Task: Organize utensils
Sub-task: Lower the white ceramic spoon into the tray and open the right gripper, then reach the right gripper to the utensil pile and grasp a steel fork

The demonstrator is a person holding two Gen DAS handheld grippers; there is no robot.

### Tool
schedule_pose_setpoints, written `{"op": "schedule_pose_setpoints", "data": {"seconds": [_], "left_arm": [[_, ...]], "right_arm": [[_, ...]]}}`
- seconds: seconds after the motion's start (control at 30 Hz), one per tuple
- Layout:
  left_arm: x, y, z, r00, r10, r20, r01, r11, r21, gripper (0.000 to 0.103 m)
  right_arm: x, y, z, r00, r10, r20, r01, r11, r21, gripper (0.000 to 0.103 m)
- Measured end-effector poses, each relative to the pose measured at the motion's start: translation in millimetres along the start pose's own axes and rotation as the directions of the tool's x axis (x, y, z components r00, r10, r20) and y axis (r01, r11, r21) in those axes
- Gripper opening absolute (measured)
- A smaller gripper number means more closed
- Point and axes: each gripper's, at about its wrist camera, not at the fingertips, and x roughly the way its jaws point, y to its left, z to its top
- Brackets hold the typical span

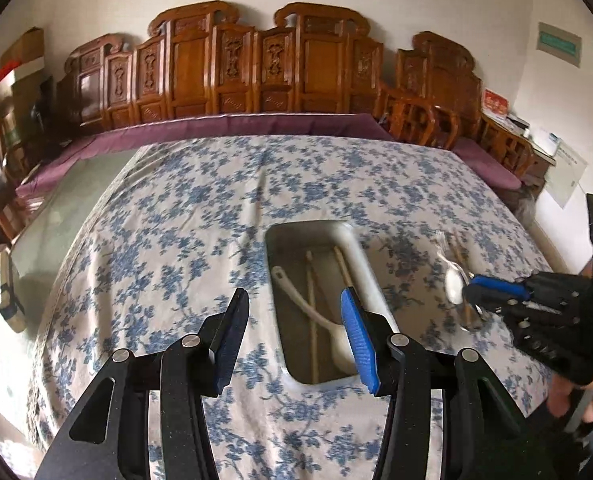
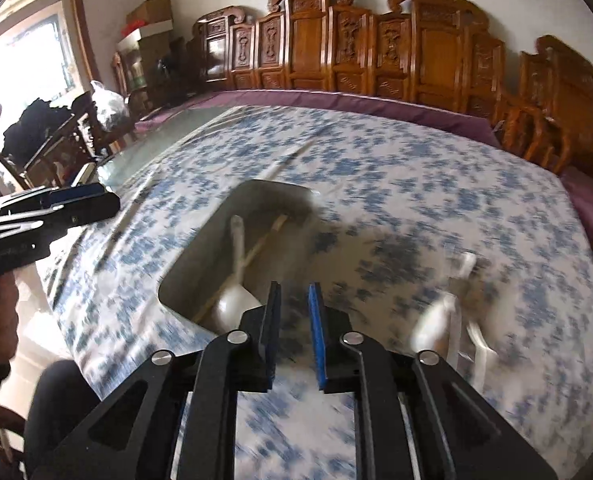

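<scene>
Tongs (image 2: 294, 292) empty, just beside tray (image 2: 200, 240).

1 tray (image 1: 370, 268) holding 1 white spoon (image 1: 316, 312) and 2 chopsticks (image 1: 311, 312); 2 grippers (image 1: 292, 336).

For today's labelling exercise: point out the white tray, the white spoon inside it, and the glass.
white tray (image 1: 370, 276), left wrist view, right rim.
white spoon (image 1: 296, 296), left wrist view, handle.
glass (image 1: 470, 320), left wrist view, lower wall.

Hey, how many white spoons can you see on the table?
2. One white spoon lies in the tray among chopsticks; the second spoon lies on the floral cloth right of the tray, beside the right tool. The blurred pile there may hide more.
</scene>
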Motion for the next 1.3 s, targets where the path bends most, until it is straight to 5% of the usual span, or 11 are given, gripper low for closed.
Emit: {"op": "schedule_pose_setpoints", "data": {"seconds": [0.23, 0.63, 0.9, 1.3], "left_arm": [[-12, -36, 4, 0.999, -0.036, 0.016, 0.035, 0.997, 0.064, 0.046], [-26, -97, 10, 0.992, -0.121, -0.025, 0.123, 0.988, 0.096, 0.046], [4, -132, 5, 0.987, -0.145, -0.073, 0.153, 0.98, 0.129, 0.046], [88, -161, 10, 0.976, -0.143, -0.166, 0.168, 0.975, 0.148, 0.046]], "right_arm": [[-47, -49, -25, 0.995, -0.103, -0.008, 0.103, 0.995, 0.017, 0.027], [-92, -104, -55, 0.989, -0.148, -0.004, 0.148, 0.985, 0.092, 0.027], [-59, -127, -64, 0.991, -0.112, -0.066, 0.118, 0.989, 0.094, 0.027], [44, -170, -46, 0.988, -0.015, -0.151, 0.033, 0.993, 0.114, 0.027]]}}
